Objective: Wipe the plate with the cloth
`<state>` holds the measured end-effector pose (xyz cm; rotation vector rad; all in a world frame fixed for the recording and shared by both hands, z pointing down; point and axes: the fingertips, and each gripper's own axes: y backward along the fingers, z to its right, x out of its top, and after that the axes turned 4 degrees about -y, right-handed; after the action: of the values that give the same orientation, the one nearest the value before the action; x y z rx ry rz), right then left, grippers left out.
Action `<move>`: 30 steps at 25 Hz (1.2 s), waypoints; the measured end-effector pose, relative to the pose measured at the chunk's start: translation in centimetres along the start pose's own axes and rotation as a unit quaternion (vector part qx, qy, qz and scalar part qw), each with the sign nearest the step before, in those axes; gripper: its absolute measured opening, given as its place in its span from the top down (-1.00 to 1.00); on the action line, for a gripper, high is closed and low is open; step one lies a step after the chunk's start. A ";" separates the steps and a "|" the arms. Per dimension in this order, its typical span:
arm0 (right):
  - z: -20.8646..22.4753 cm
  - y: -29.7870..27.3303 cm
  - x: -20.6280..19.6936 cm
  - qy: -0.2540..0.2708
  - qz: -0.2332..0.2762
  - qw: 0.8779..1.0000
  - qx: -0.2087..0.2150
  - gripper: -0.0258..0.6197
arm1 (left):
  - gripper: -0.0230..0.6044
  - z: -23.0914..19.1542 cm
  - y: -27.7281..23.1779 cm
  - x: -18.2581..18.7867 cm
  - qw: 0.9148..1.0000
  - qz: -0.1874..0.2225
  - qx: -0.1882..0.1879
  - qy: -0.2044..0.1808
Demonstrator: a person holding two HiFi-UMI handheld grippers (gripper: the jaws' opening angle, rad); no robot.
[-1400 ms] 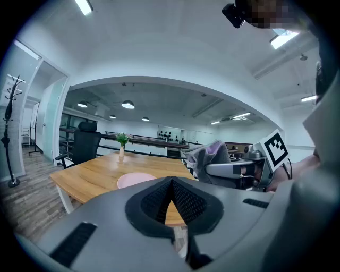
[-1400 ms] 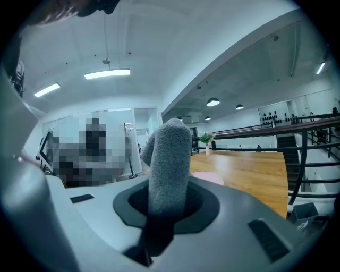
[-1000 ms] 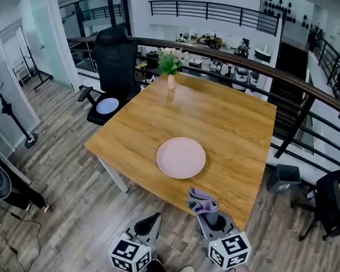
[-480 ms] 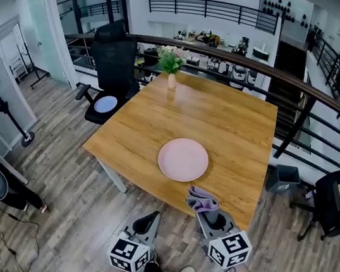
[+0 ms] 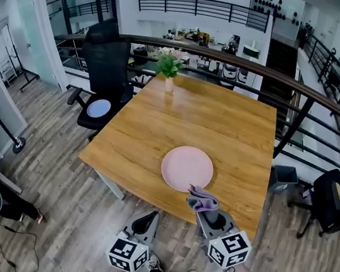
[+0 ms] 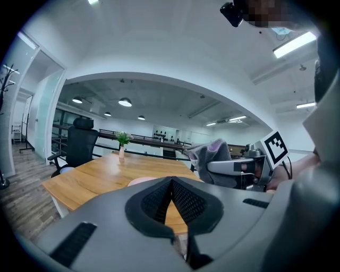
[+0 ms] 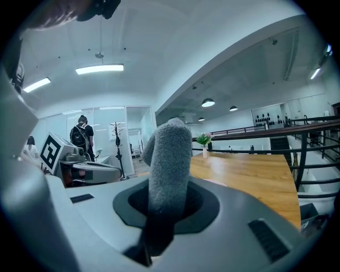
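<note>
Right gripper (image 5: 204, 212) clamped on cloth (image 5: 202, 199) at table (image 5: 152, 129) near edge, beside plate (image 5: 186, 165). Left gripper (image 5: 153, 215) jaws together, empty.

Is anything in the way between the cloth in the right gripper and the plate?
Nothing visible. The cloth in the right gripper appears at the near rim of the plate; the flower vase stands far beyond.

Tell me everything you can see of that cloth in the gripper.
The cloth is fuzzy and soft-looking, grey with a lilac side. Bunched into a roll, it is clamped in the jaws of the right gripper and sticks out past them. It is held in the air by the near rim of the pink plate; nothing else touches it.
</note>
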<state>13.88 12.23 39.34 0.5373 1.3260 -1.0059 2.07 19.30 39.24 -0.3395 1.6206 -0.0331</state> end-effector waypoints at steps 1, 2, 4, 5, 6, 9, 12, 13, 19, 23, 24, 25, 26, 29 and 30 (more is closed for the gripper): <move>-0.1 -0.8 0.0 -0.001 -0.001 1.000 -0.004 0.70 | 0.87 -0.8 -0.3 0.0 1.000 0.000 -0.003 0.001; -0.1 -1.6 0.0 -0.002 -0.001 1.000 -0.007 0.70 | 0.86 -1.7 -0.5 0.0 1.000 0.000 -0.006 0.003; -0.3 -3.0 0.1 -0.003 -0.003 1.000 -0.015 0.70 | 0.87 -3.2 -0.9 0.0 1.000 0.000 -0.013 0.005; -0.4 -3.6 0.2 -0.002 -0.004 1.000 -0.019 0.70 | 0.86 -3.9 -1.1 0.0 1.000 -0.001 -0.016 0.006; -0.5 -4.3 0.3 -0.002 -0.005 1.000 -0.023 0.70 | 0.87 -4.6 -1.2 0.0 1.000 -0.001 -0.020 0.008; -0.9 -5.9 0.5 -0.003 -0.004 0.999 -0.035 0.70 | 0.87 -6.4 -1.7 0.0 0.999 -0.002 -0.031 0.010; -1.3 -7.7 0.6 -0.003 -0.006 0.999 -0.046 0.70 | 0.87 -8.4 -2.2 -0.2 0.999 -0.003 -0.042 0.014; -1.5 -8.4 0.6 -0.002 -0.007 0.999 -0.049 0.70 | 0.87 -9.1 -2.3 -0.3 0.999 -0.003 -0.045 0.015; -3.1 -11.4 1.8 0.010 -0.004 0.998 -0.056 0.70 | 0.86 -12.3 -2.7 0.2 0.998 0.000 -0.053 0.018; -3.7 -12.4 2.6 0.017 -0.001 0.998 -0.057 0.70 | 0.87 -13.3 -2.9 0.4 0.998 0.001 -0.057 0.024; -3.7 -12.6 2.8 0.019 -0.001 0.998 -0.058 0.70 | 0.86 -13.5 -3.1 0.4 0.998 0.001 -0.057 0.026; -3.8 -12.8 3.1 0.021 0.000 0.998 -0.058 0.70 | 0.86 -13.7 -3.2 0.4 0.998 0.001 -0.057 0.027; -3.7 -13.0 3.3 0.023 0.001 0.998 -0.059 0.70 | 0.86 -13.9 -3.4 0.4 0.998 0.001 -0.058 0.028; -3.3 -13.5 3.5 0.026 0.001 0.998 -0.062 0.70 | 0.86 -14.2 -4.0 0.2 0.998 -0.002 -0.058 0.031; -3.0 -13.6 3.5 0.027 0.002 0.998 -0.063 0.70 | 0.86 -14.3 -4.3 0.2 0.998 -0.003 -0.058 0.032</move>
<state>0.61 6.83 38.20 0.4735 1.4248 -0.9041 -11.08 12.58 41.22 -0.4360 1.6888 0.0472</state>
